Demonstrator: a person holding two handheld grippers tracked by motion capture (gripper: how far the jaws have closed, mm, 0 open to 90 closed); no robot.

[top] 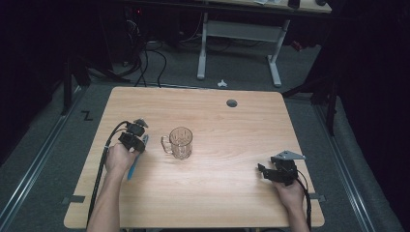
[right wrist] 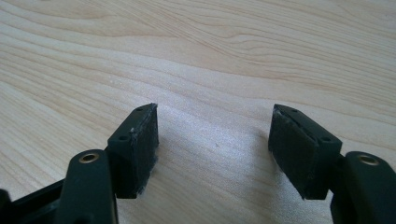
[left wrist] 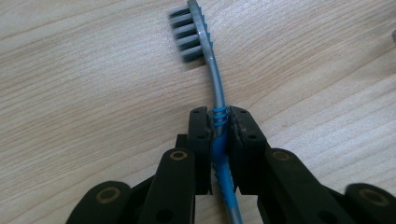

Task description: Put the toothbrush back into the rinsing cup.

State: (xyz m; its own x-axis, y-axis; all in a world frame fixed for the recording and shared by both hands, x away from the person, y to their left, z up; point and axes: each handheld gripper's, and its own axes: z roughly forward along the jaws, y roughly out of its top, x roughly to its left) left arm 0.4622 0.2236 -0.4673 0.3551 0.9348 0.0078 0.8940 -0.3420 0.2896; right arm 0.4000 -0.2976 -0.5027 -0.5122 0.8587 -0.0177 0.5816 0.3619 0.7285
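The left gripper (left wrist: 219,126) has its jaws pressed onto the blue ribbed grip of a toothbrush (left wrist: 212,74), whose grey bristle head reaches out past the jaws just above the wooden table (top: 217,193). In the high view that toothbrush (top: 138,157) sits at the table's left side, under the left gripper (top: 135,137), just left of a clear glass mug (top: 180,143). The right gripper (right wrist: 212,140) rests near the right front edge, jaws spread with nothing between them.
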